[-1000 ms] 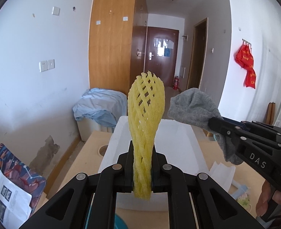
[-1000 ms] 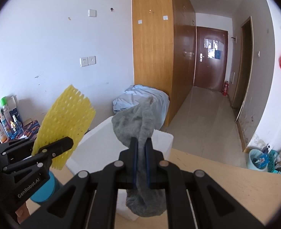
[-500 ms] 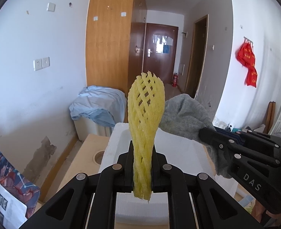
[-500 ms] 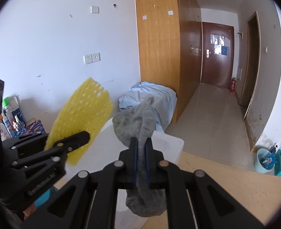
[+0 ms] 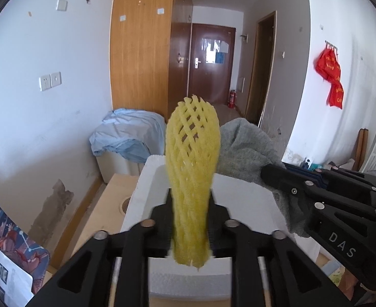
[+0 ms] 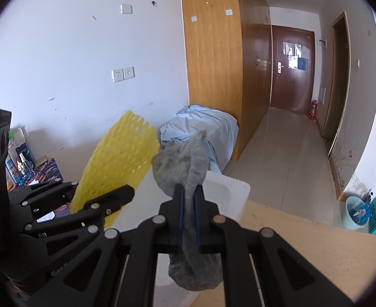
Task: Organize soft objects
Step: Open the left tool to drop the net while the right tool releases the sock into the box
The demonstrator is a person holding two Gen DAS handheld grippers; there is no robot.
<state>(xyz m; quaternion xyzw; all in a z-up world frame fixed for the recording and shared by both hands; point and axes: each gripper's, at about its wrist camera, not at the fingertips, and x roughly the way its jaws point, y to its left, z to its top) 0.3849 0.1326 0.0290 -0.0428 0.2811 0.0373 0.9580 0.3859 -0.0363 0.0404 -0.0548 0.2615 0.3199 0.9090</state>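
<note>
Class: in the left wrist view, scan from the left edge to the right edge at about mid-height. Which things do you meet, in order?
Wall sockets → pale blue sheet → yellow foam net → grey cloth → red bags hanging on the wall.

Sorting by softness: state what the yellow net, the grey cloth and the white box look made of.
Yellow net: looks like foam mesh, matte, open lattice. Grey cloth: probably terry or knit fabric, fuzzy, limp. White box: likely expanded polystyrene, grainy matte walls.
</note>
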